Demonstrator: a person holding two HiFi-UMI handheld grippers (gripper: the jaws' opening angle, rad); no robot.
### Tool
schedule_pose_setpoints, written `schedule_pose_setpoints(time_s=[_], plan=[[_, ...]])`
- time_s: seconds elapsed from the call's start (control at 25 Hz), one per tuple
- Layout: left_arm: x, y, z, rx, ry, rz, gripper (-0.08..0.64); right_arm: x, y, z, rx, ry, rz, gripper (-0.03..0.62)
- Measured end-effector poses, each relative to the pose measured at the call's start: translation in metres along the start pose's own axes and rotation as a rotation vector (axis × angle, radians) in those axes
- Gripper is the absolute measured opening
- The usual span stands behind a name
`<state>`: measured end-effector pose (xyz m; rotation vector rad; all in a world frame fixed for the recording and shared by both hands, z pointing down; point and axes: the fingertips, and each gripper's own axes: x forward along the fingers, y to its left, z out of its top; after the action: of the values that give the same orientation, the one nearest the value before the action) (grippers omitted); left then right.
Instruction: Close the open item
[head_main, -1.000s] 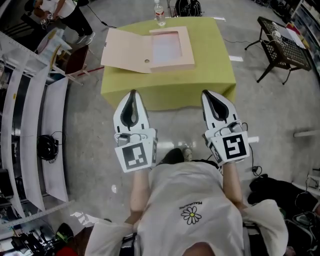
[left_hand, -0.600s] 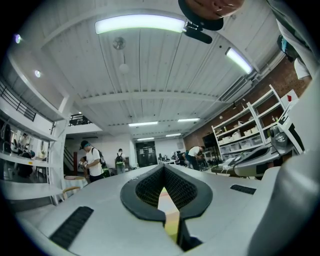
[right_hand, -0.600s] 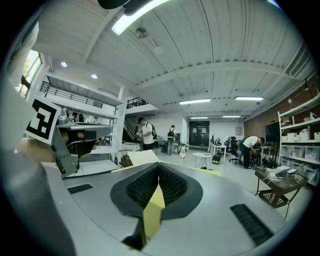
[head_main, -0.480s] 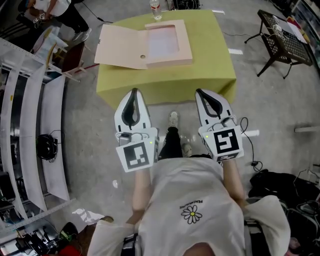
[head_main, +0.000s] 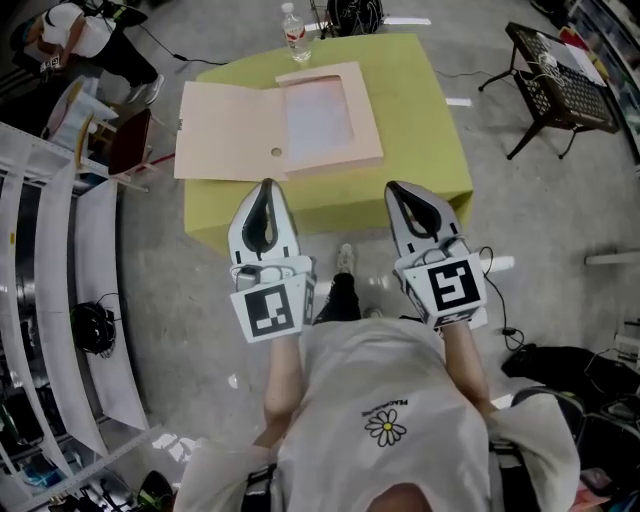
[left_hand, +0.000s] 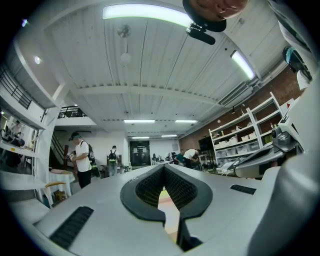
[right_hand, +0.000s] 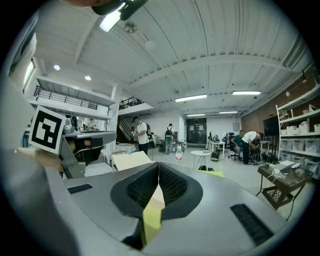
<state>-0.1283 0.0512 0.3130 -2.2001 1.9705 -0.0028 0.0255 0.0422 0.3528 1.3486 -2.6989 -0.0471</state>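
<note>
On square yellow-green table (head_main: 430, 120), flat pale cardboard box (head_main: 230, 145) open, left gripper (head_main: 265, 186), right gripper (head_main: 398, 188) clenched, empty

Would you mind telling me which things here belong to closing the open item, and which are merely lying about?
Belongs to the job:
- open flat box, lid folded out to the left
- left gripper and right gripper, both shut and empty, short of the box
- green table bearing the box

Just lying about:
- water bottle
- black wire cart
- headphones
</note>
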Motion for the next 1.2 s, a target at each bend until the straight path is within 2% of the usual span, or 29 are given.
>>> schedule_pose_setpoints(time_s=[0.16, 0.36, 0.52, 0.64, 0.84, 1.04, 1.2], plan=[[0.053, 0.011, -0.011, -0.014, 0.012, -0.036, 0.014, 0.049, -0.021, 0.001, -0.025, 0.045, -0.022, 0.014], [0.116, 0.029, -0.017, -0.014, 0.0, -0.069, 0.014, 0.107, -0.042, 0.013, -0.006, 0.032, -0.025, 0.012], [0.159, 0.054, -0.027, -0.027, -0.002, -0.069, 0.014, 0.155, -0.051, 0.021, -0.07, 0.025, -0.018, 0.012], [0.189, 0.07, -0.031, -0.031, -0.008, -0.074, 0.014, 0.186, -0.062, 0.024, -0.082, 0.037, -0.06, 0.012], [0.22, 0.093, -0.042, -0.052, 0.002, -0.066, 0.014, 0.225, -0.076, 0.027, -0.074, 0.06, -0.079, 0.012], [0.233, 0.101, -0.046, -0.121, -0.011, -0.029, 0.014, 0.239, -0.092, 0.024, -0.055, 0.074, -0.088, 0.012], [0.241, 0.103, -0.038, -0.07, -0.011, -0.007, 0.014, 0.249, -0.106, 0.041, -0.05, 0.01, -0.085, 0.012]])
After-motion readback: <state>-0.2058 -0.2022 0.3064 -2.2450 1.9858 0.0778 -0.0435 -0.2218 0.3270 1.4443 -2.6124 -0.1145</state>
